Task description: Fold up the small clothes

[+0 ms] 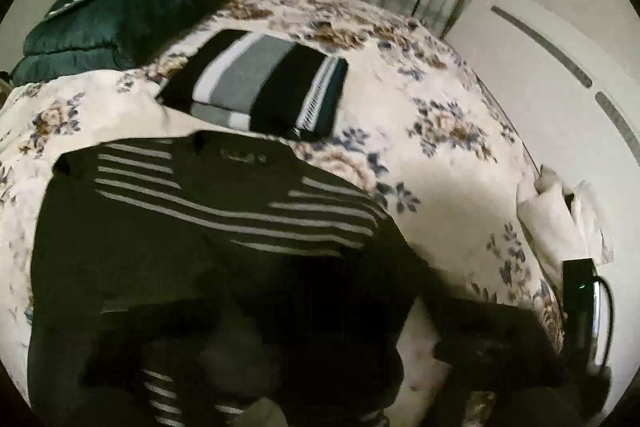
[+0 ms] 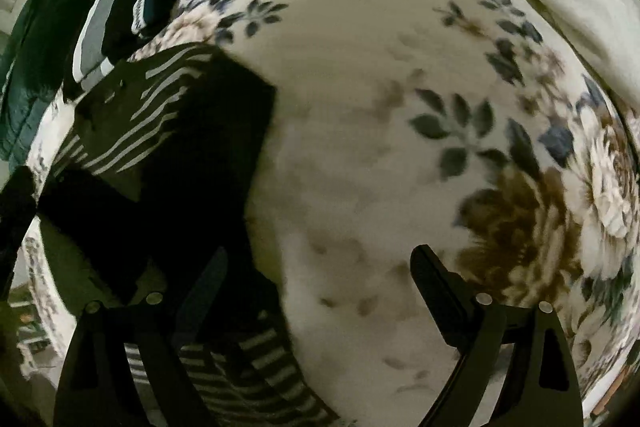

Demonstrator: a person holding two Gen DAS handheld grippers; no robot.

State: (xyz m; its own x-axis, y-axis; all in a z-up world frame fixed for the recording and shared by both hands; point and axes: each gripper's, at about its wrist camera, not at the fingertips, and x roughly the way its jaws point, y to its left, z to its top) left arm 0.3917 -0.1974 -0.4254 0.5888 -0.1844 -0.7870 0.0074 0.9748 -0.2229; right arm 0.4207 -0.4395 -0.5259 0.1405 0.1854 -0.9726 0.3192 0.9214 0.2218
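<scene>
The floral bedspread (image 2: 360, 107) carries the dark striped garment (image 1: 200, 227), spread from centre toward 7 o'clock in the left wrist view. It is soft, light, limp knit: take hold at a hem corner. The right gripper (image 2: 320, 283) stands wide open, holding nothing. The left gripper's fingers are too dark to distinguish, probably open.

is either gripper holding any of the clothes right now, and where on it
Nothing is held. The right gripper is open above the floral bedspread, beside the dark striped shirt. The left gripper is open too; its fingers are blurred and dark.
</scene>
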